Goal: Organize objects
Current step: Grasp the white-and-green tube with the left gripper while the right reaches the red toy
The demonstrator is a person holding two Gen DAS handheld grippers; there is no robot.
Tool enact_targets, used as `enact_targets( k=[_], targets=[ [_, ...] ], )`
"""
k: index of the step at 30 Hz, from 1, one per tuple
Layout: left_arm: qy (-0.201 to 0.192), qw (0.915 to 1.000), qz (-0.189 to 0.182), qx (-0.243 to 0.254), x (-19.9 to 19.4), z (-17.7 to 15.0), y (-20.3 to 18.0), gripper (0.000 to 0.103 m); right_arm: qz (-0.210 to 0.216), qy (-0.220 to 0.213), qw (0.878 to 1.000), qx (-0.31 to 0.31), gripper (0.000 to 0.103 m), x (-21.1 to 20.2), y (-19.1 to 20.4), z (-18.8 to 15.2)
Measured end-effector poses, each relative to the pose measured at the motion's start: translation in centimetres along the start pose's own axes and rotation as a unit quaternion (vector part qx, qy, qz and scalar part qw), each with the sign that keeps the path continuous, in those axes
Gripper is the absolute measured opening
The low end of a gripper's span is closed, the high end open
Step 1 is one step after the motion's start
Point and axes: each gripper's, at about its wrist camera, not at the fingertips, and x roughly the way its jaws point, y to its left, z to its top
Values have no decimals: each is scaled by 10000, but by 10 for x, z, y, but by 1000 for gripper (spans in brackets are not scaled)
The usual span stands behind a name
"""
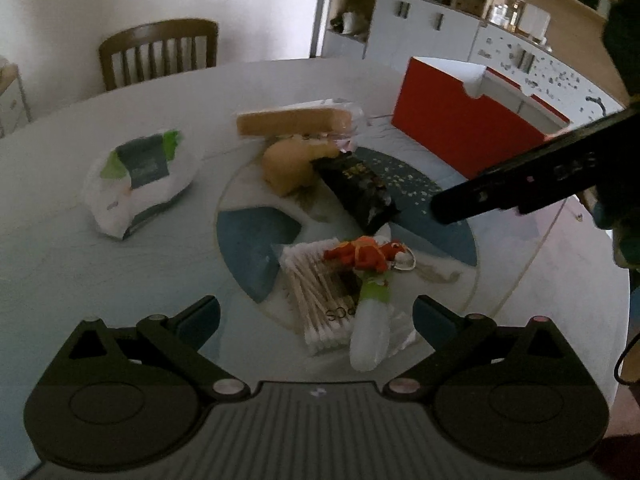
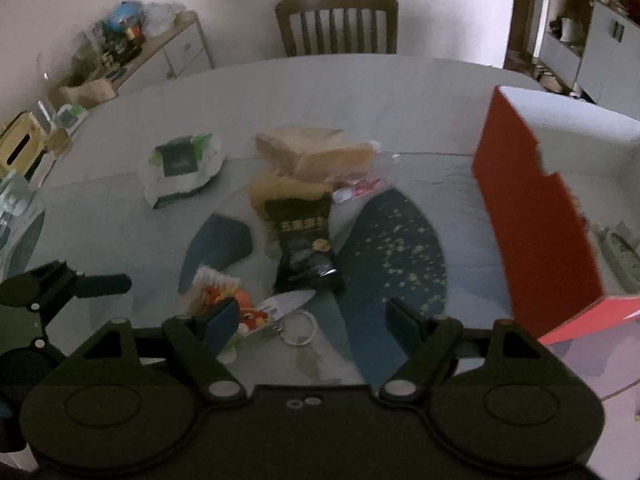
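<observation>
While both grippers hang wide-fingered and empty, the left gripper [image 1: 316,316] is over the cotton swabs [image 1: 320,304], orange toy [image 1: 360,256] at twelve o'clock, the right gripper [image 2: 312,320] above the keyring [image 2: 298,326], red box [image 2: 532,216] at two o'clock on the bench [image 1: 60,264].

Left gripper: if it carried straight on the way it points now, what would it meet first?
Probably the pack of cotton swabs, with the white tube beside it. Both lie between the open fingers of the left gripper, though depth is hard to judge.

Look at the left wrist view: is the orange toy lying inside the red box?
No, the orange toy lies on the cotton swabs, apart from the red box.
</observation>
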Motion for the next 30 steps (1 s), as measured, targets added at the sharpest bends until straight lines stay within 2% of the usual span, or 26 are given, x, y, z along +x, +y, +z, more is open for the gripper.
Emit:
enact_targets(
  k=[11,18,22,27,30],
  targets=[
    [-157,9988,-36,467,-4,-12,-25,103,201,245,9987,-397,80,24,33,-2],
    [-376,9979,35,533,-9,-12,-32,102,225,287,9980,-511,79,36,43,2],
    [-410,9971,76,636,-9,-10,-34,94,245,291,9975,-591,77,40,46,4],
    [-321,9971,98,683,-3,-10,-36,75,259,347,9968,-668,71,44,48,3],
    [-307,9970,107,704,-2,-10,-37,74,298,387,9968,-632,69,46,48,3]
  ],
)
